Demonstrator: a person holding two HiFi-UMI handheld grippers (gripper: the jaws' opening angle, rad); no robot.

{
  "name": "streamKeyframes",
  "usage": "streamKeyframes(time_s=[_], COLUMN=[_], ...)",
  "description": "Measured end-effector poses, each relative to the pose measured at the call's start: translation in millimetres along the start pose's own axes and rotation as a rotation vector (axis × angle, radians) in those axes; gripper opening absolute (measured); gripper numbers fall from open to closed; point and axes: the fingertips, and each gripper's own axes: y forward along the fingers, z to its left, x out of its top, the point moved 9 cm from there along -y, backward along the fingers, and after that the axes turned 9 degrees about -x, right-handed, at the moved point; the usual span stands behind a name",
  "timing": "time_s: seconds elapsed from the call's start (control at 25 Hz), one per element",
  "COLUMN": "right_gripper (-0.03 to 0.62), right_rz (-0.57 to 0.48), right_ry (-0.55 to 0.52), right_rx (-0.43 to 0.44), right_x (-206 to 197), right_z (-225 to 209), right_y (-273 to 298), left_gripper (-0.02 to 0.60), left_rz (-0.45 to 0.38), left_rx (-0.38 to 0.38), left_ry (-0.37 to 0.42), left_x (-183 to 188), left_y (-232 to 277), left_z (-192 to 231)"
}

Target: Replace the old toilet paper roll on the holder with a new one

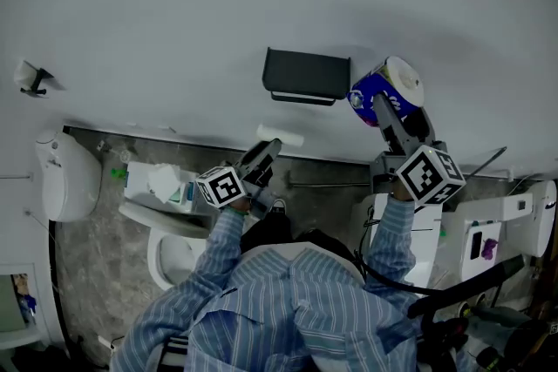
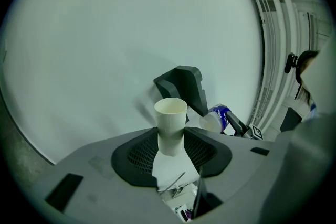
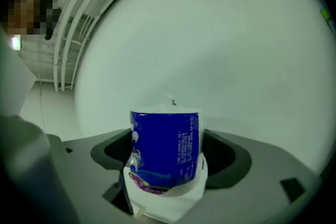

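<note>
A dark grey paper holder (image 1: 305, 74) hangs bare on the white wall. My left gripper (image 1: 266, 148) is below it, shut on an empty white cardboard tube (image 1: 280, 136). In the left gripper view that tube (image 2: 170, 123) stands up between the jaws of the left gripper (image 2: 170, 152), with the holder (image 2: 184, 86) just behind it. My right gripper (image 1: 384, 111) is shut on a new roll in a blue wrapper (image 1: 388, 90), held just right of the holder. The right gripper view shows the wrapped roll (image 3: 165, 149) gripped by the right gripper (image 3: 165, 168) against the plain wall.
Below me are a white toilet (image 1: 166, 248), a packet of tissues (image 1: 157, 183) on the floor and a white bin (image 1: 65, 174) at the left. A small hook (image 1: 33, 78) sits on the wall. A white unit (image 1: 514, 213) stands at the right.
</note>
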Motion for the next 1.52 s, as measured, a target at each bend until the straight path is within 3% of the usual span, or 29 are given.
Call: streamKeyframes(time_s=[0.16,0.52,1.4,1.52], right_gripper=[0.417,0.417,0.417,0.417], right_rz=[0.028,0.084,0.107,0.106], right_ry=[0.186,0.479,1.088,1.132], right_rx=[-0.008,-0.032,0.058,0.067], right_x=[-24,-74,-130,-134], right_z=[-26,-46,-57,-56], right_y=[-9,8,46,46], left_gripper=[0.156,0.156,0.156,0.156], left_rz=[0.015,0.031,0.020,0.017], left_rx=[0.000,-0.005,0.005,0.008], left_ry=[0.000,-0.005,0.005,0.005], left_x=[-3,6,12,10], left_y=[2,-3,-4,-2], left_z=[0,6,11,9])
